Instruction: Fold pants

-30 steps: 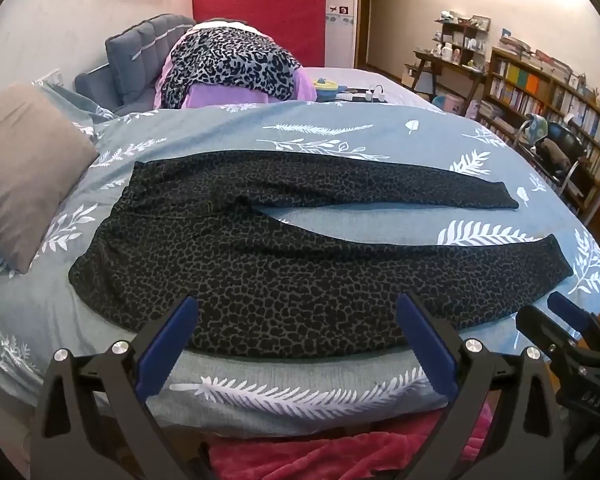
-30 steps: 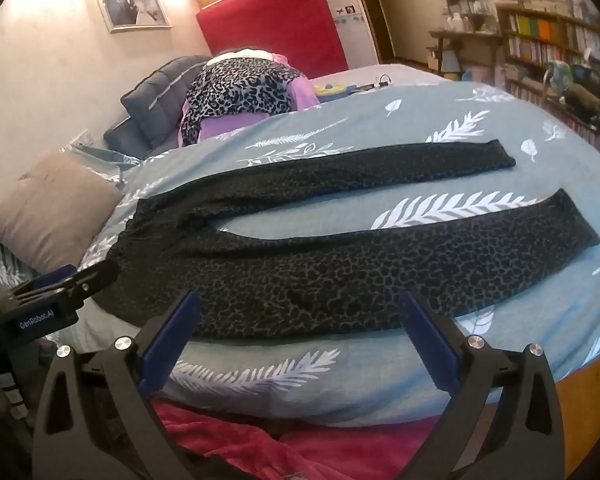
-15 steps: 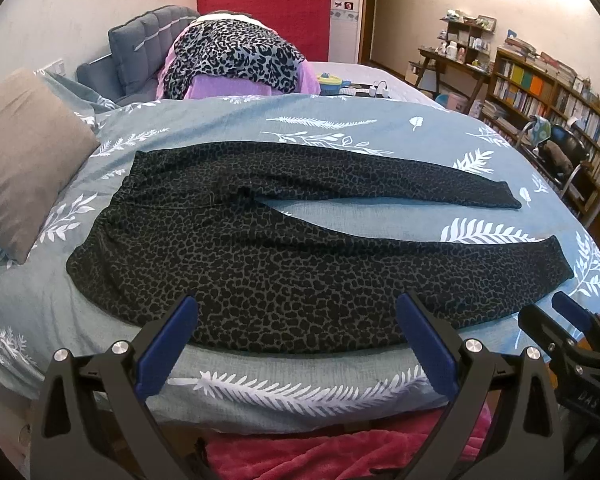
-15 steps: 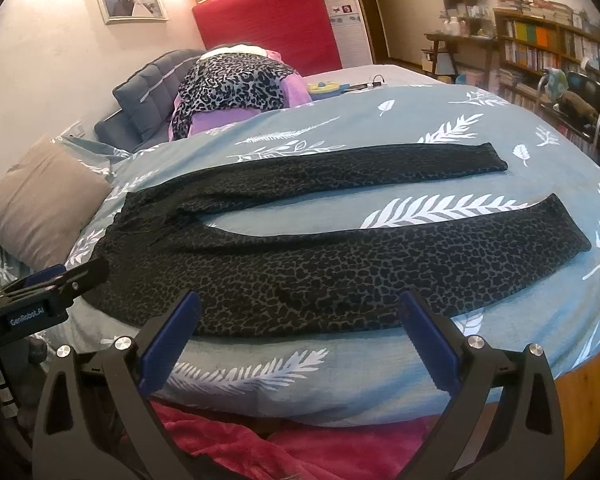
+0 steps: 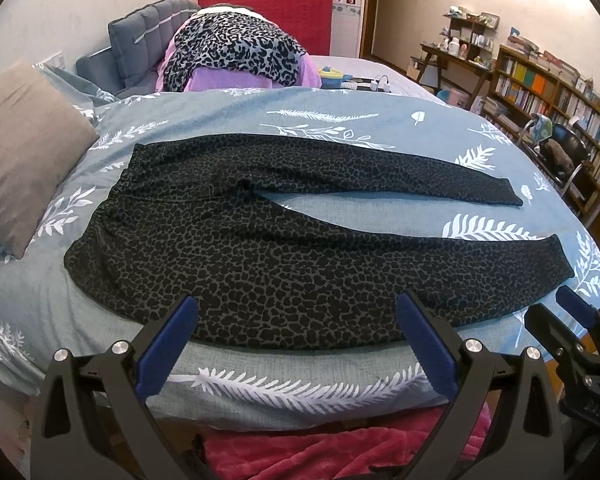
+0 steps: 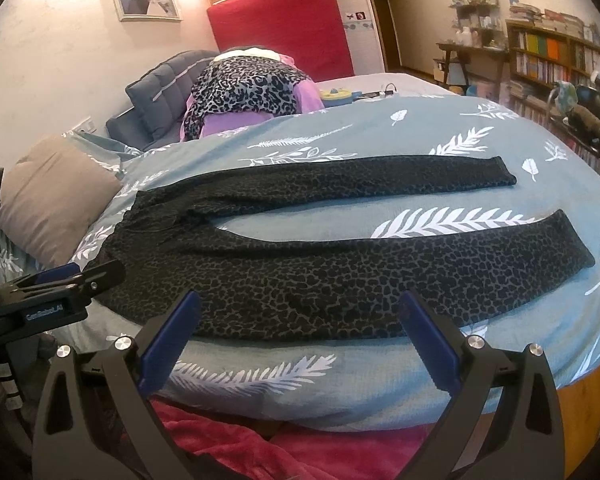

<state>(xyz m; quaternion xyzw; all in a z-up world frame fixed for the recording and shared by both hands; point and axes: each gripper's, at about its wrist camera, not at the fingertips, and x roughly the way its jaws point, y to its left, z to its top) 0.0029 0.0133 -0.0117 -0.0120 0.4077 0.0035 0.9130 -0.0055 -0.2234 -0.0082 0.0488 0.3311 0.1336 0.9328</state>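
Dark leopard-print pants lie flat on the bed, waistband at the left, both legs spread apart and pointing right; they also show in the right wrist view. My left gripper is open and empty, hovering over the near edge of the near leg. My right gripper is open and empty, also at the near edge of that leg. The right gripper appears at the lower right of the left wrist view. The left gripper appears at the left of the right wrist view.
The bed has a blue-grey leaf-print cover. A beige pillow lies at the left. A heap of leopard and purple clothes sits at the back. A red blanket hangs below the near edge. Bookshelves and a chair stand at the right.
Both grippers have moved slightly up and closer over the bed, so the pants sit lower and larger in view. Both stay open and empty; the pants have not moved.
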